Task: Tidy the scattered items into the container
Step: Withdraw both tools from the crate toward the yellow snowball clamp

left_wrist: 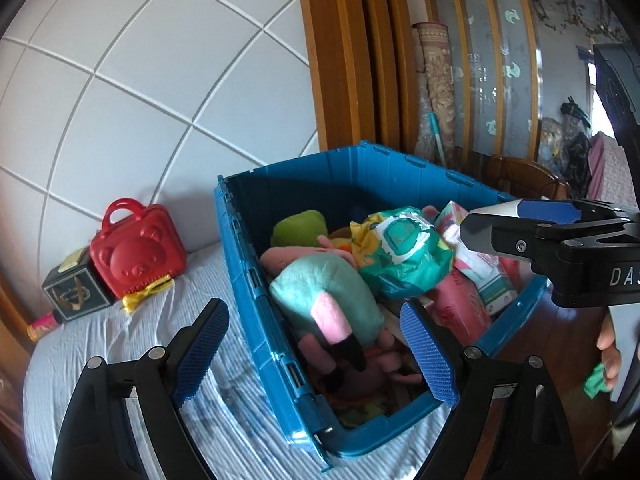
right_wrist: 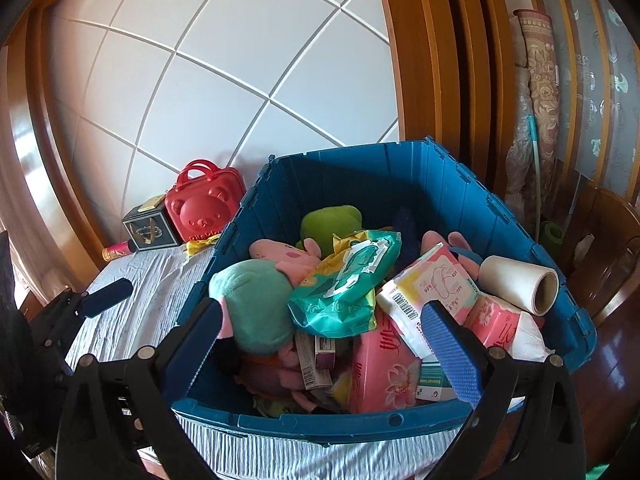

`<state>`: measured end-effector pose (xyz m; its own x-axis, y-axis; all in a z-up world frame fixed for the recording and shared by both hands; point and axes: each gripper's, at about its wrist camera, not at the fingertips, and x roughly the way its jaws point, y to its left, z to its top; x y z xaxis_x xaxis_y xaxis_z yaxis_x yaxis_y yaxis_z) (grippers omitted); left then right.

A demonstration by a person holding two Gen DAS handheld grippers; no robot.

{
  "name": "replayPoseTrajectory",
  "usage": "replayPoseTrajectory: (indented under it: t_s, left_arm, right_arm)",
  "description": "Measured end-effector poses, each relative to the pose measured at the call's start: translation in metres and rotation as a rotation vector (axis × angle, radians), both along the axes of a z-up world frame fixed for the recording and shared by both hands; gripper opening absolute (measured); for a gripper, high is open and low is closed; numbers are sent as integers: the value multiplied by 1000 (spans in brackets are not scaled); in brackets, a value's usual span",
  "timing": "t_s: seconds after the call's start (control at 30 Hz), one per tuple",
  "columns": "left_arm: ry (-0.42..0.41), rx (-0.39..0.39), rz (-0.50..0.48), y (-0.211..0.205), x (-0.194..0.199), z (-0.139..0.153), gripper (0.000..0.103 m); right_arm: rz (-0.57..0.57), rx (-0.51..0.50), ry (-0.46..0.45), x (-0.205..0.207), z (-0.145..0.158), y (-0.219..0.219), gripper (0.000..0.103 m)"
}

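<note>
Gripper pair stands wide and empty: left gripper (left_wrist: 316,352), right gripper (right_wrist: 324,352). Ahead, we risk the paper roll (right_wrist: 518,290) tipping off the bin (right_wrist: 320,426) rim.

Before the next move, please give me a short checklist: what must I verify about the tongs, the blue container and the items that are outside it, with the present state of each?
1. Left tongs empty and open: ok, nothing between the pads.
2. Right tongs empty and open: ok, they hang over the blue container with nothing gripped.
3. Items left outside: not ok. The red bear case, the dark box and a small tube lie on the striped cloth beside the container.
4. Room in the container: cannot tell; it is piled high.
5. Paper roll settled inside: not ok, it rests at the rim.
6. Path to the red bear case: ok, nothing stands in front of it.
</note>
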<state>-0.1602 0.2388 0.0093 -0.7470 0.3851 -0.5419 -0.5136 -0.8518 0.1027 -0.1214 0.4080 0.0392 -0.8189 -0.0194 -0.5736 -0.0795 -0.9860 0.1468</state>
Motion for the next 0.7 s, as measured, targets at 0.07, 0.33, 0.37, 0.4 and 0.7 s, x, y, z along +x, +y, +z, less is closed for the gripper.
replayPoseTrajectory:
  t_s: [0.07,0.33,0.37,0.4,0.7]
  left_arm:
    - [2,6,-6,-1,1,1,89]
    - [0,22,7,-4,-1,1,89]
    - [-1,24,13,-5,-2,1,89]
    - [-1,26,20,-5,-3,1,89]
    - [-10,30,104,-40,-23,-6,89]
  right_arm:
    - [-7,3,0,3,0,1,101]
    - [-2,5,-2,1,0,3,101]
    - [3,4,-2,0,0,3,101]
    - [9,3,-1,-1,0,2,101]
    - [62,22,-8,-30,-3,-30,103]
